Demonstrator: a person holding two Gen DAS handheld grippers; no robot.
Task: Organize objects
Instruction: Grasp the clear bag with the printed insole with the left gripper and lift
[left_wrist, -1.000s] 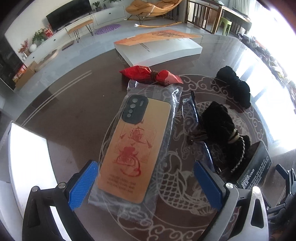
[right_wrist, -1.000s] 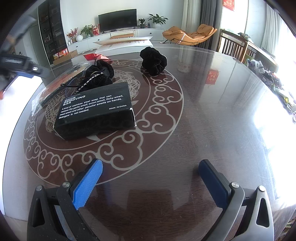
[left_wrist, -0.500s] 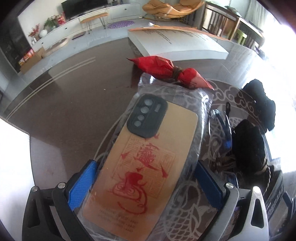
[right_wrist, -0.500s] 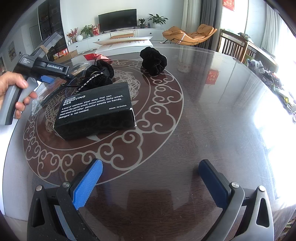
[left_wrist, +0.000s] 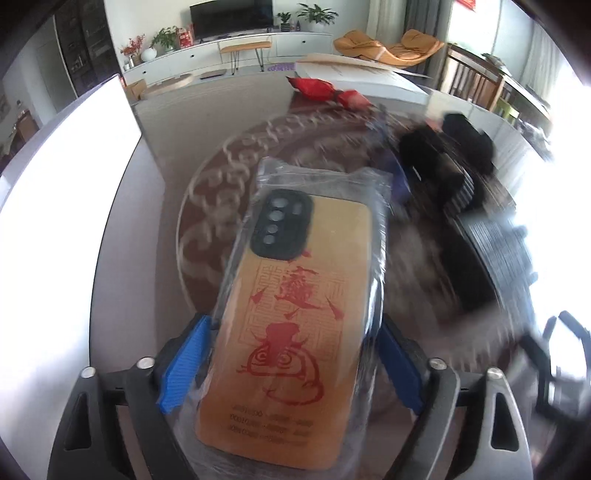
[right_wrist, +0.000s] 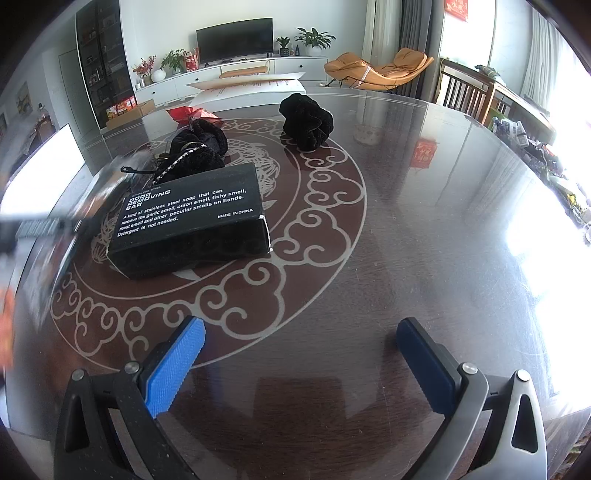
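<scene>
Your left gripper (left_wrist: 291, 363) is closing its jaws on the bagged phone case (left_wrist: 295, 325), whose length is running straight ahead, left of the black box (right_wrist: 190, 218). Your right gripper (right_wrist: 301, 365) is waiting open and empty.

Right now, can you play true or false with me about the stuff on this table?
1. The left gripper has the bagged phone case between its blue pads. True; its jaws have just been closing on the case.
2. The right gripper is holding the black box. False: it is open with nothing in it, and the box lies further off on the table.
3. The phone case is green. False: it is orange-gold with red drawings.
4. A black scrunchie sits by itself beyond the box. True.
5. The red wrapped thing is on top of the black box. False: it lies near the far edge of the table.
</scene>
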